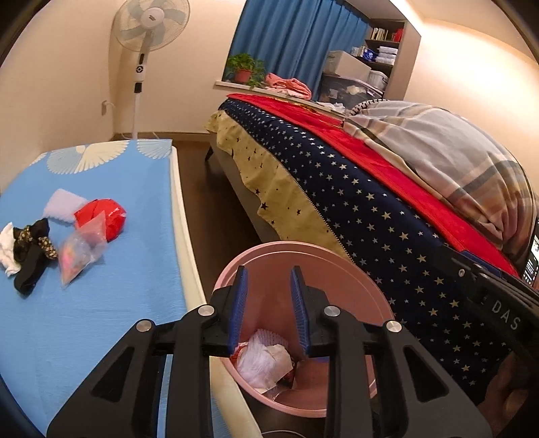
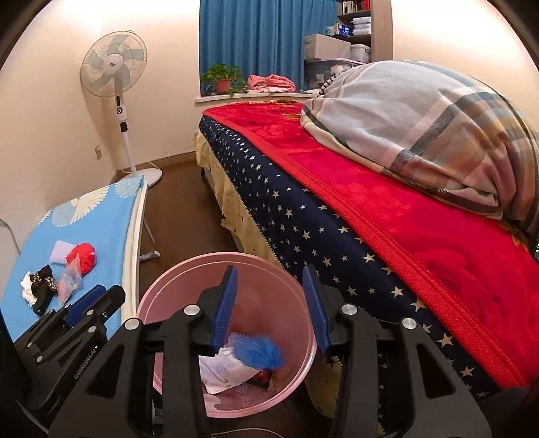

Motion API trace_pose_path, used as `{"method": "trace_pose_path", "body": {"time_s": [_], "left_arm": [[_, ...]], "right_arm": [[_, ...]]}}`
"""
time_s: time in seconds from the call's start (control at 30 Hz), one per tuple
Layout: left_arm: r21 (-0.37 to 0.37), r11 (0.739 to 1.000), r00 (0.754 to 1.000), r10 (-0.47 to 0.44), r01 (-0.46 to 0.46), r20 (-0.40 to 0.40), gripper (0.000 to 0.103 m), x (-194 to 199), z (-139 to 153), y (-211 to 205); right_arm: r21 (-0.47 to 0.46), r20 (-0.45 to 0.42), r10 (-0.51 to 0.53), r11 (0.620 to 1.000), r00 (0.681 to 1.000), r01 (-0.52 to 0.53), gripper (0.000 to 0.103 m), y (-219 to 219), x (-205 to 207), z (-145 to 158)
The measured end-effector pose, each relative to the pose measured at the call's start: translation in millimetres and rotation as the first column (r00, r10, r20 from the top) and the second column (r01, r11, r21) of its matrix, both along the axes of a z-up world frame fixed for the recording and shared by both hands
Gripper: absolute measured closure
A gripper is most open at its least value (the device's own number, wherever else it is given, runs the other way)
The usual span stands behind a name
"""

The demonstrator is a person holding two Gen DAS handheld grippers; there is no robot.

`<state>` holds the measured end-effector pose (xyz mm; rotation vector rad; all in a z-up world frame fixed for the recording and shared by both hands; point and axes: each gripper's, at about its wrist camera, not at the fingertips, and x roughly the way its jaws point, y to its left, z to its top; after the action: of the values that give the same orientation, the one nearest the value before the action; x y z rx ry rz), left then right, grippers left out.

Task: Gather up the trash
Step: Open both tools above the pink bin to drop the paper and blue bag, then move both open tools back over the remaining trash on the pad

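A pink bin (image 1: 340, 266) (image 2: 188, 269) stands on the floor between the blue-covered table and the bed. It holds white crumpled paper (image 1: 262, 360) and a blue fluffy piece (image 2: 257, 352) that looks blurred below my right gripper. My left gripper (image 1: 268, 286) is open and empty over the bin. My right gripper (image 2: 269, 286) is open over the bin, nothing between its pads. On the table lie a red wad (image 1: 104, 215), a clear plastic bag (image 1: 79, 256), a pale purple piece (image 1: 62, 205), and black and white cloth (image 1: 27, 259).
The blue-covered table (image 1: 101, 303) is left of the bin. The bed (image 2: 387, 209) with star sheet, red blanket and plaid duvet is to the right. A standing fan (image 1: 148, 30) stands at the far wall. A plant (image 2: 222, 79) sits on the windowsill.
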<state>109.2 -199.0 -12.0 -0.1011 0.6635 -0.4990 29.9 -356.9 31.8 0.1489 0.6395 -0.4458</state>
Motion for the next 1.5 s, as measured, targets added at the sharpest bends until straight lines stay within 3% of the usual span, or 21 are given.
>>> {"method": "trace_pose_path", "body": {"time_s": [0.43, 0.87, 1.23, 1.5], "left_arm": [[0.009, 0.998, 0.997, 0.069, -0.069, 0.026, 0.077, -4, 9, 40], [0.033, 0.976, 0.976, 0.214, -0.215, 0.035, 0.077, 1, 4, 105], [0.064, 0.926, 0.927, 0.369, -0.373, 0.065, 0.077, 7, -6, 154], [0.088, 0.88, 0.885, 0.463, -0.466, 0.054, 0.077, 15, -18, 185]], "right_arm": [[0.008, 0.062, 0.101, 0.995, 0.993, -0.102, 0.062, 26, 2, 5], [0.04, 0.143, 0.268, 0.96, 0.953, -0.276, 0.064, 80, 20, 4], [0.125, 0.194, 0.368, 0.91, 0.909, -0.395, 0.065, 116, 55, -17], [0.18, 0.214, 0.459, 0.849, 0.862, -0.496, 0.069, 147, 83, -37]]}}
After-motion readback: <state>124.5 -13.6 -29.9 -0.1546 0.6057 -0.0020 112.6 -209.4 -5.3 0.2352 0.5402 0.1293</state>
